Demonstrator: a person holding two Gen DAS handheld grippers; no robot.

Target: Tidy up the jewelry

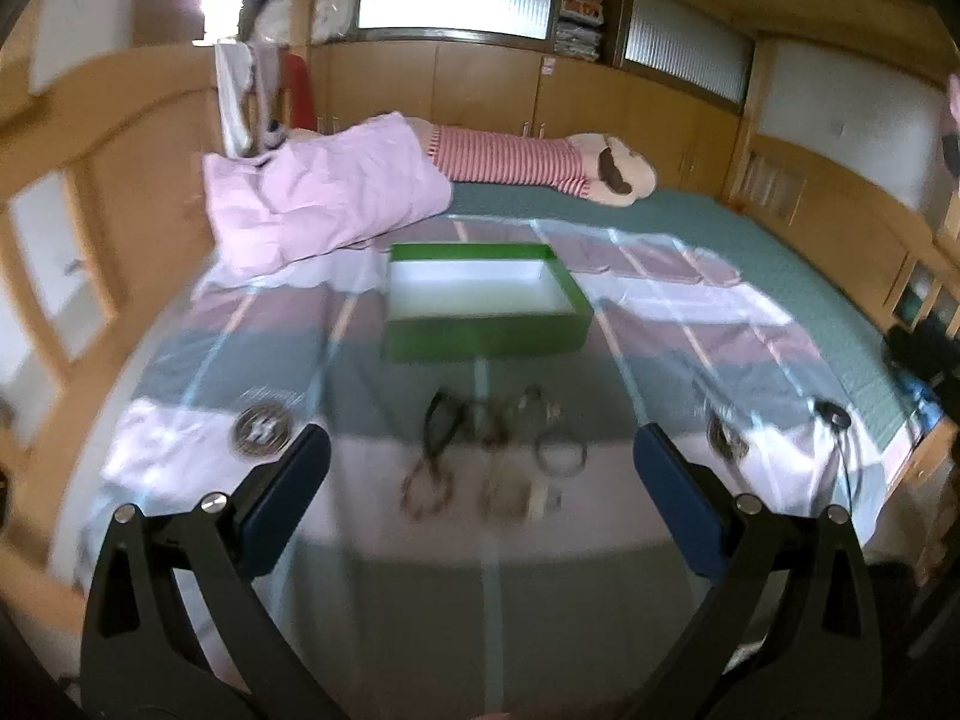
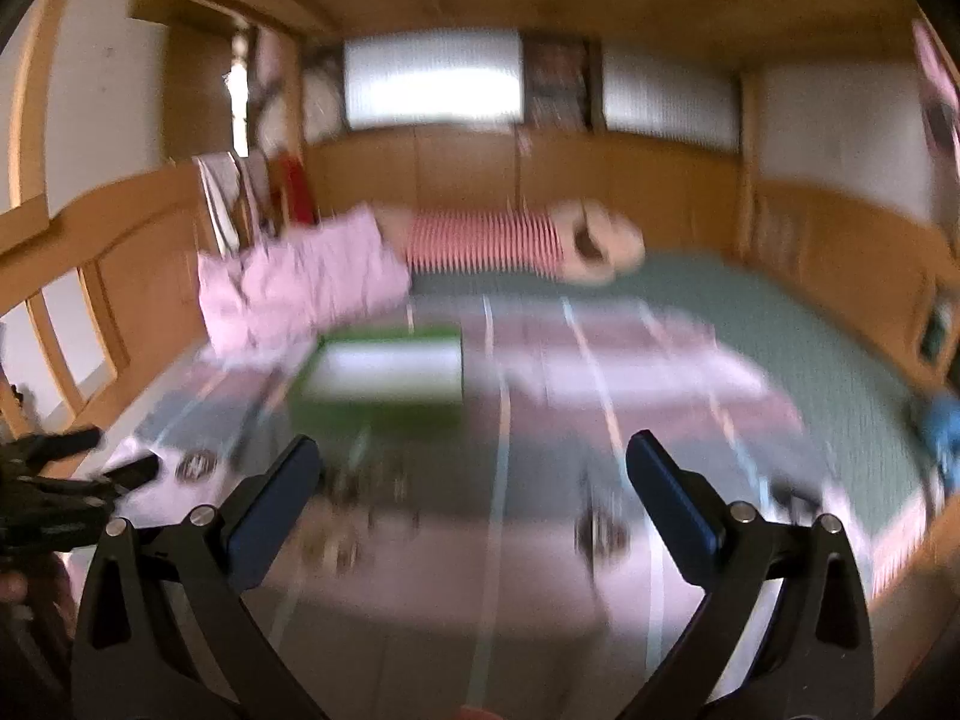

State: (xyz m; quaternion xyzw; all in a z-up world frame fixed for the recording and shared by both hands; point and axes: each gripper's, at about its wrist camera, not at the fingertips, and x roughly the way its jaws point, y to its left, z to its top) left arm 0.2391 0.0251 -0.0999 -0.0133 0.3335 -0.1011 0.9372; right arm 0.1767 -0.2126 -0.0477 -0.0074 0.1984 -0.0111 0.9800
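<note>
The left gripper (image 1: 482,456) hangs above the bed (image 1: 750,252), its jaws spread wide with nothing between them. Straight ahead at 12 o'clock from it sits a green box (image 1: 486,336), open, with a white inside that looks empty. The jewelry (image 1: 492,450) lies on a clear plastic sheet (image 1: 690,300) spread over the bed, just short of the box, between it and the jaws: a dark looped strap at 11 o'clock of the cluster, a round bangle at 3 o'clock, and several blurred chains and small pieces at 6 o'clock that cannot be told apart. A round printed emblem (image 1: 262,429) shows on the sheet at 9 o'clock of the jewelry, near the left finger. A pink pillow (image 1: 324,204) lies beyond the box at 11 o'clock, and a striped plush toy (image 1: 540,162) at 1 o'clock, along the wooden wall.

The right gripper (image 2: 474,471) also hovers over the sheet with jaws wide and holding nothing. Its view is badly smeared; the green box (image 2: 378,408) sits at 11 o'clock from it, with the jewelry only a blur near its left finger. The left gripper (image 2: 66,492) shows at 9 o'clock.
</note>
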